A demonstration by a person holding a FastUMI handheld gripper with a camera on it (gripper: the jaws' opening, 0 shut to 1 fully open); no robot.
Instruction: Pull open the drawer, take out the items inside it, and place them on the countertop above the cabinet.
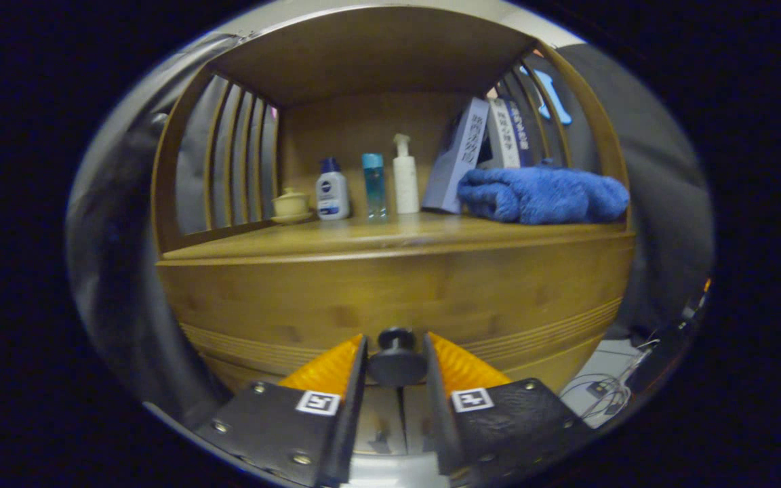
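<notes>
I have the claw (396, 352) up against the drawer front (397, 298) of the wooden cabinet (228, 305). The dark round drawer knob (396, 358) sits between my two fingers (329, 369). Each finger lies just beside the knob's flanks, but I cannot tell whether both pads actually press on it, so the grip is uncertain. The drawer looks closed, its front flush with the cabinet body.

Above and beyond the fingers is the countertop (377, 234). At its back, from the left of the claw: a small lidded cup on a saucer (291, 203), a white bottle with a dark cap (331, 190), a slim blue bottle (373, 184), a white pump bottle (405, 176). Further to the right, several books (475, 152) lean against the slatted side. A folded blue towel (543, 195) lies in front of them, touching the books.

Low to the claw's right, cables (604, 390) lie on the floor.
</notes>
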